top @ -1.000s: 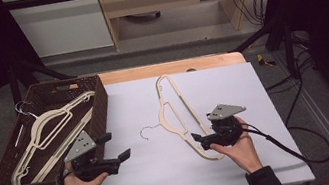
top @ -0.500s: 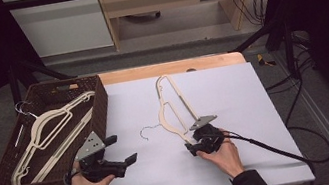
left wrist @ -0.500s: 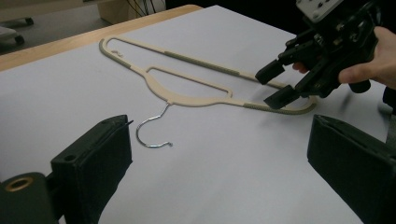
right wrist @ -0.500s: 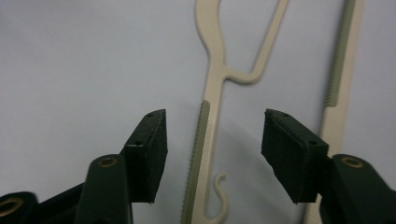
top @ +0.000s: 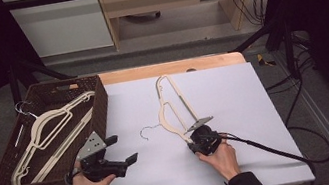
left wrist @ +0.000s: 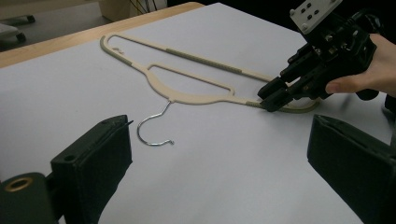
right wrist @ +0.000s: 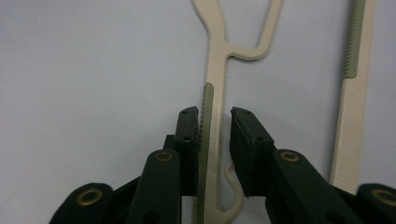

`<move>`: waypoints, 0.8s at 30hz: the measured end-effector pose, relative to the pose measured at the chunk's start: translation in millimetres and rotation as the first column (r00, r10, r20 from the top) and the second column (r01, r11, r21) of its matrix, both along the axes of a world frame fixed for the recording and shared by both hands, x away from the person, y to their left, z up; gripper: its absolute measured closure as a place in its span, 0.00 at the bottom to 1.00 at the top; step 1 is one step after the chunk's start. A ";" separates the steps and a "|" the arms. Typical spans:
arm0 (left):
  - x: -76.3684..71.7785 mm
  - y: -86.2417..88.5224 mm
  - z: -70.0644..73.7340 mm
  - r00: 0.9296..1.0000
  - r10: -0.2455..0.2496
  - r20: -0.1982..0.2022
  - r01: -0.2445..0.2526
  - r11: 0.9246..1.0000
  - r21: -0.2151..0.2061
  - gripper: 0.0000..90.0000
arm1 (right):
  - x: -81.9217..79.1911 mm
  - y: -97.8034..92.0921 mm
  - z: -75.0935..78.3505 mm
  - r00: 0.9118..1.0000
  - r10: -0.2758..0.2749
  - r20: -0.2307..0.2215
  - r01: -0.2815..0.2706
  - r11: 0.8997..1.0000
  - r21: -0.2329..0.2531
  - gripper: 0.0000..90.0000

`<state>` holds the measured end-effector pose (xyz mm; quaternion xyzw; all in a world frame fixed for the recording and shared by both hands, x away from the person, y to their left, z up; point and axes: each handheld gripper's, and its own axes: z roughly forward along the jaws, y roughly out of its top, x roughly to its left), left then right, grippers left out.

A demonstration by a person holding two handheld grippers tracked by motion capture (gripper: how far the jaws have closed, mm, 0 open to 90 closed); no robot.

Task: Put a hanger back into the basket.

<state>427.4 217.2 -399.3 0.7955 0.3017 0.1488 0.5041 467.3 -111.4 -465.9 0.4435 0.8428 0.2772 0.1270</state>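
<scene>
Cream hanger on the white surface, right gripper's jaws straddling its near arm.

The white surface [top: 256, 107] carries everything; at its left edge sits a dark woven basket [top: 96, 91] with more cream hangers [top: 51, 126] lying in it. The cream hanger [top: 171, 109] lies flat mid-surface, its length running near to far and its metal hook [top: 148, 132] pointing left. The right gripper [top: 200, 140] is down at the hanger's near end: in the right gripper view its jaws stand either side of the ribbed arm, the left jaw against the ribbing and a slim gap left at the right jaw, so not yet clamped. The left gripper [top: 120, 150] is held near the basket's near right corner, well apart from the hanger, jaws spread wide with nothing between them.
</scene>
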 end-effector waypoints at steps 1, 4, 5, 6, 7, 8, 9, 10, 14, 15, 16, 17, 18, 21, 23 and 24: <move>0.1 -0.4 -0.1 1.000 -0.001 0.000 0.001 1.000 0.001 0.07 | -0.2 0.3 -0.1 1.000 -0.004 -0.001 0.004 1.000 0.001 0.83; 1.6 -3.5 0.1 1.000 -0.005 0.000 0.005 1.000 0.005 0.07 | 0.1 -0.2 -0.7 1.000 0.023 0.013 -0.023 1.000 -0.006 0.88; 1.9 -4.9 0.4 1.000 -0.007 -0.001 0.007 1.000 0.006 0.07 | -0.2 1.0 0.3 1.000 0.000 -0.007 0.000 1.000 0.004 0.88; 2.8 -7.8 1.1 1.000 -0.010 0.005 0.010 1.000 0.013 0.07 | 0.3 0.5 0.7 1.000 0.001 -0.013 0.000 1.000 0.009 0.88; 3.4 -9.6 1.7 1.000 -0.015 0.008 0.015 1.000 0.020 0.07 | 0.9 0.4 1.2 1.000 -0.004 -0.022 0.004 1.000 0.015 0.88; 4.2 -12.5 2.3 1.000 -0.021 0.011 0.020 1.000 0.024 0.07 | 1.4 0.0 1.3 1.000 -0.007 -0.025 0.007 1.000 0.015 0.88; 5.3 -15.4 3.1 1.000 -0.028 0.014 0.027 0.999 0.034 0.07 | 2.2 -1.4 1.0 1.000 -0.002 -0.023 0.002 1.000 0.018 0.88; 6.4 -18.6 3.6 0.999 -0.033 0.018 0.032 0.999 0.041 0.07 | 2.6 -1.6 1.6 1.000 -0.009 -0.030 0.009 1.000 0.027 0.88; 14.6 -32.5 4.7 0.998 -0.055 0.018 0.053 0.996 0.069 0.07 | 2.1 -3.1 4.0 0.999 -0.009 -0.050 0.011 0.999 0.031 0.88; 17.1 -36.7 4.4 0.998 -0.061 0.015 0.060 0.995 0.075 0.07 | 1.9 -4.0 5.5 0.999 -0.010 -0.053 0.012 0.999 0.036 0.88; 19.5 -40.7 4.3 0.998 -0.068 0.013 0.067 0.994 0.084 0.07 | 1.9 -5.3 7.1 0.999 -0.002 -0.050 0.005 0.999 0.046 0.88; 21.8 -45.1 3.9 0.997 -0.075 0.014 0.073 0.993 0.092 0.07 | 1.4 -8.2 11.8 0.999 0.009 -0.041 -0.007 0.998 0.059 0.88; 24.1 -49.7 3.4 0.997 -0.080 0.011 0.078 0.992 0.098 0.07 | 1.4 -8.2 11.8 0.999 0.009 -0.041 -0.007 0.998 0.059 0.88; 30.7 -63.9 1.5 0.994 -0.105 0.014 0.102 0.984 0.143 0.08 | -0.8 -11.0 21.2 0.999 -0.006 -0.046 0.010 0.996 0.088 0.88; 36.5 -72.1 -0.9 0.993 -0.121 0.001 0.119 0.979 0.163 0.08 | -1.2 -14.7 25.5 0.999 0.010 -0.036 -0.007 0.996 0.084 0.88; 40.1 -76.8 -2.7 0.992 -0.129 -0.004 0.127 0.976 0.174 0.08 | -2.0 -15.3 27.9 0.999 0.002 -0.036 0.002 0.996 0.092 0.88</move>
